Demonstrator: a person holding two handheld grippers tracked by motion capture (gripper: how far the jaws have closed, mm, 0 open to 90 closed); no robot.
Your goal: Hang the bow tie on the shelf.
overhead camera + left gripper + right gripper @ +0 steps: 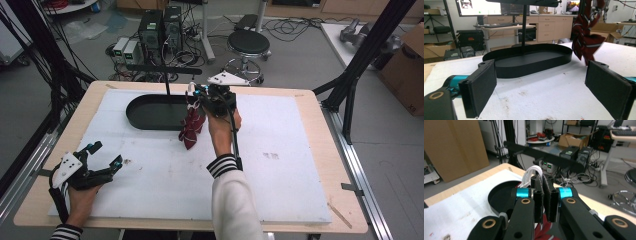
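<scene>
Honestly, my worry is the thin white loop (534, 171): my right claw (200, 95) is pressed together on it, and the dark red striped cloth bundle (192, 126) dangles below, just off the white foam-covered counter (280, 175) beside the matte black oval tray (150, 111). If the slick cord slips, it drops; swinging could snag the stand's crossbar (544, 156). My left claw (102, 155) rests spread and empty.

- Looked like a robotics lab.
- Stood on a grey floor strewn with cables (292, 25) beside computer towers (161, 27) and a stool (248, 44).
- Held a bench (310, 100) framed by black struts (367, 47).
- Showed monitors (481, 7), wooden cabinets (549, 27) and cardboard boxes (571, 138) behind.
</scene>
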